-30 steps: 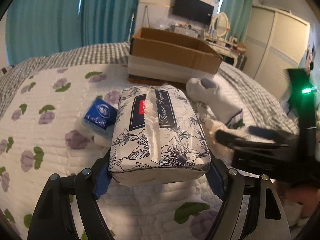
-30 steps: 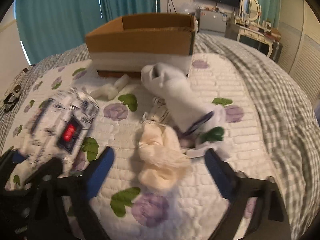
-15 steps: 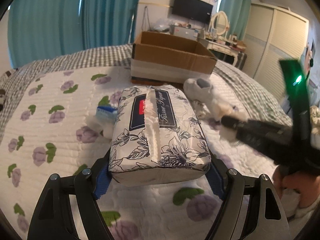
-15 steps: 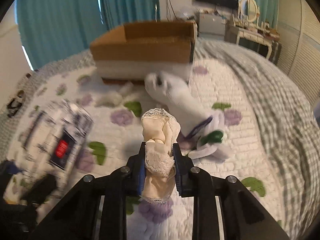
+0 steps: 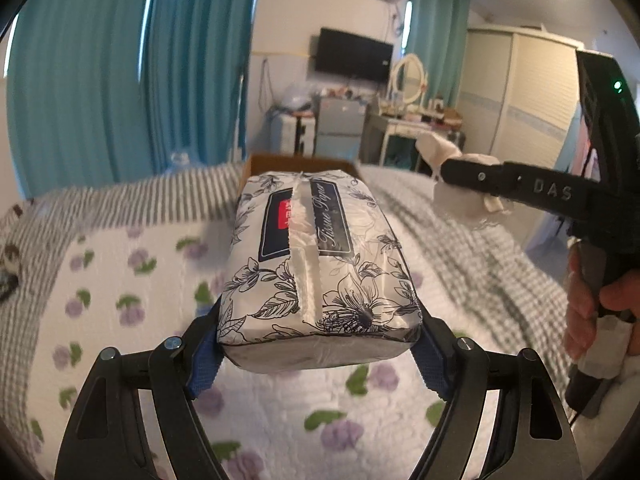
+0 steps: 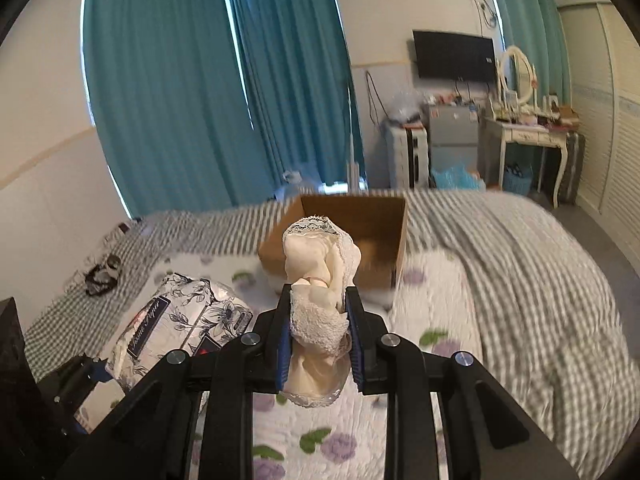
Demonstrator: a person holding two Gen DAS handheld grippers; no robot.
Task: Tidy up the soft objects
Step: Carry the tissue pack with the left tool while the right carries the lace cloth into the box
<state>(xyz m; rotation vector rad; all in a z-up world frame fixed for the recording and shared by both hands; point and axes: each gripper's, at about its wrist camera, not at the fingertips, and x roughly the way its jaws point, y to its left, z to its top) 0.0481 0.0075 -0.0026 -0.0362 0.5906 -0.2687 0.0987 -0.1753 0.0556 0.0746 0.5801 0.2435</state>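
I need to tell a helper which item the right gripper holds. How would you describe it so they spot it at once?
Find the cardboard box on the bed. In front of it, the right gripper is shut on a cream cloth. Its lace trim sets it apart from the floral tissue pack.

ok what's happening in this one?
A person is tidying soft items off a bed with two handheld grippers. The left gripper is clamped on a floral tissue pack, the right gripper on a cream lace cloth. Both are held above the quilt, facing an open cardboard box.
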